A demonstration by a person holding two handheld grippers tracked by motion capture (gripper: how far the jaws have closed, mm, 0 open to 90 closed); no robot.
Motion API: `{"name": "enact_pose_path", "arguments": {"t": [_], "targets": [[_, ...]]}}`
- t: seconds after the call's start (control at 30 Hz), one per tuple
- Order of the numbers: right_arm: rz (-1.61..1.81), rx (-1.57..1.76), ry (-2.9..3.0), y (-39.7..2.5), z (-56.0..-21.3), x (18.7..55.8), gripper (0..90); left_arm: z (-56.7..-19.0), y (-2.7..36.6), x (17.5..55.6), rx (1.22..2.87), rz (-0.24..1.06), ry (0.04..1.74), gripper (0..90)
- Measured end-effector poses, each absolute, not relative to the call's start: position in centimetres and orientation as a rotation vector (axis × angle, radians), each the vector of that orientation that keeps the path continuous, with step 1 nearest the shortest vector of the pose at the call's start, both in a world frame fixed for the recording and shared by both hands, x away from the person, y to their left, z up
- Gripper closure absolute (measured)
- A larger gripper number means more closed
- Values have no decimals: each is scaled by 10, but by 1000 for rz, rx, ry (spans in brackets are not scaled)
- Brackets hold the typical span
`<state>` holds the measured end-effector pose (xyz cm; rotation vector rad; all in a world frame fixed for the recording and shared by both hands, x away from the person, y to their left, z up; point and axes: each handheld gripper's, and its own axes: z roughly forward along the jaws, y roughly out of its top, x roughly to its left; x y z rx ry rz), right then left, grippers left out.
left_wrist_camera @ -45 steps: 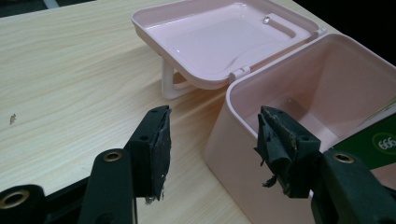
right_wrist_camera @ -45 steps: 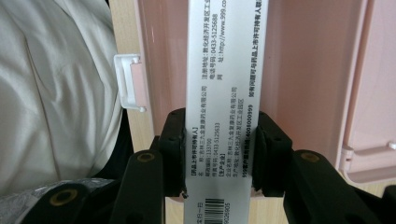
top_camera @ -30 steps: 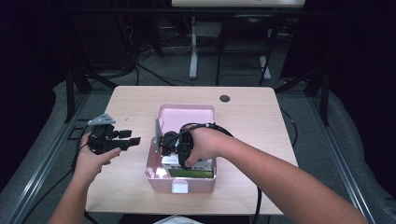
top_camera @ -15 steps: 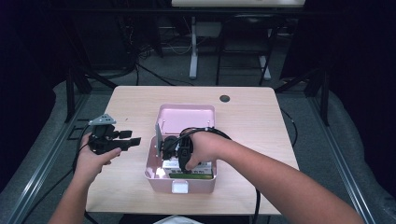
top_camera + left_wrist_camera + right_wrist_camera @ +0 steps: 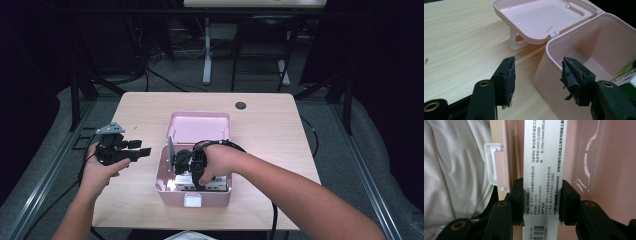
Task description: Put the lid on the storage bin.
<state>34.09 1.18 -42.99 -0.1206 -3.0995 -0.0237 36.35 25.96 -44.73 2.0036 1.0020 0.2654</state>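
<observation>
Right claw [image 5: 541,202] clamped on a narrow white carton [image 5: 544,170] printed with black text and a barcode, one pad pressed to each long face. Carton held inside the pink storage box [image 5: 172,186], lower end down in the box's hollow; in the right gripper view, pink inner wall just beside the carton, with a sheet of clear film catching the light against it. White latch [image 5: 495,165] on the box's outer front wall at the left of that view, pale cloth beyond it.

From the high view: right claw [image 5: 186,165] sunk in the open box, hand [image 5: 220,162] over the rim, green-and-white packs lying near it inside. Box close to the near edge of the wooden surface [image 5: 270,125], about midway along it. Hinged lid [image 5: 200,127] thrown back flat behind the box, toward the far edge.

Left claw [image 5: 142,151] apart, gripping nothing, held above the surface near its left edge, just beside the box's left wall without touching. In the left gripper view, pads [image 5: 510,80] spread wide, box corner [image 5: 554,75] between them farther off, lid [image 5: 541,17] beyond.
</observation>
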Motion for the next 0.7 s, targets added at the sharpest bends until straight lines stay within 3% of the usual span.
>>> {"name": "enact_pose_path", "arguments": {"t": [0.7], "targets": [[19, -102, -3086, 11, -453, 345, 614, -447, 260, 363, 2004, 266, 1001, 446]]}}
